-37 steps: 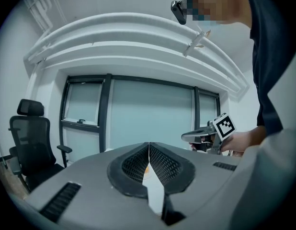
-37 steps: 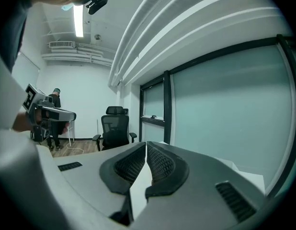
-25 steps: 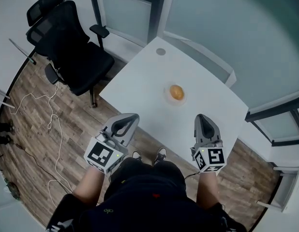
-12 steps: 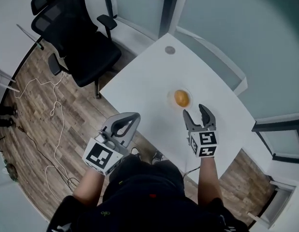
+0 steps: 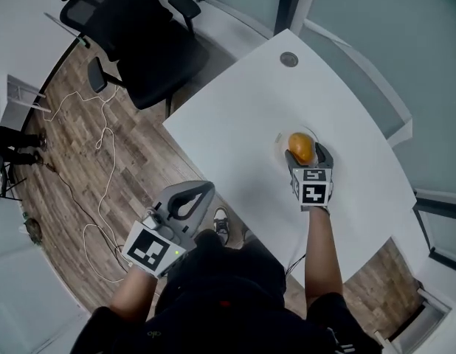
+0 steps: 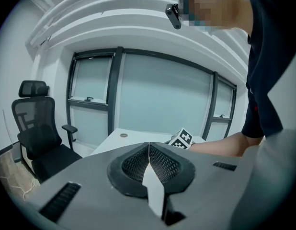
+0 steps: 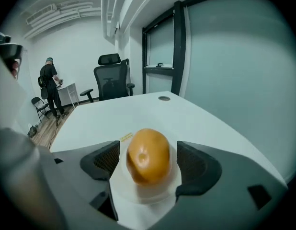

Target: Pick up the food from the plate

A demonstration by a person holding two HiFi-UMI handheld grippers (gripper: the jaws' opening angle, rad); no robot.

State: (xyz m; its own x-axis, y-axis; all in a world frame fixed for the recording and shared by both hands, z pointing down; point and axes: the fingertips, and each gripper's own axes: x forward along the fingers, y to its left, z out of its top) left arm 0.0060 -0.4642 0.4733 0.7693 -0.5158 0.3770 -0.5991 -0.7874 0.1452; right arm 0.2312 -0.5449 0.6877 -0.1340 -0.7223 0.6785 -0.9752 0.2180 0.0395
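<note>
An orange, egg-shaped piece of food (image 5: 302, 147) (image 7: 148, 156) rests on a small white plate (image 5: 279, 143) (image 7: 144, 196) on the white table (image 5: 235, 124). My right gripper (image 5: 305, 154) (image 7: 149, 163) is down at the plate with its jaws opening. The food sits between them, and a small gap shows on either side, so the pads do not press on it. My left gripper (image 5: 190, 195) (image 6: 149, 163) hangs off the table's near-left edge over the floor, jaws shut and holding nothing.
A black office chair (image 5: 150, 46) stands at the table's far-left side. A round cable grommet (image 5: 289, 59) is set in the tabletop beyond the plate. White cables (image 5: 95, 161) trail over the wood floor. A person (image 7: 50, 87) stands far off in the room.
My right gripper has moved forward from the table's near edge to the plate and opened around the food. The left gripper has stayed low by my side.
</note>
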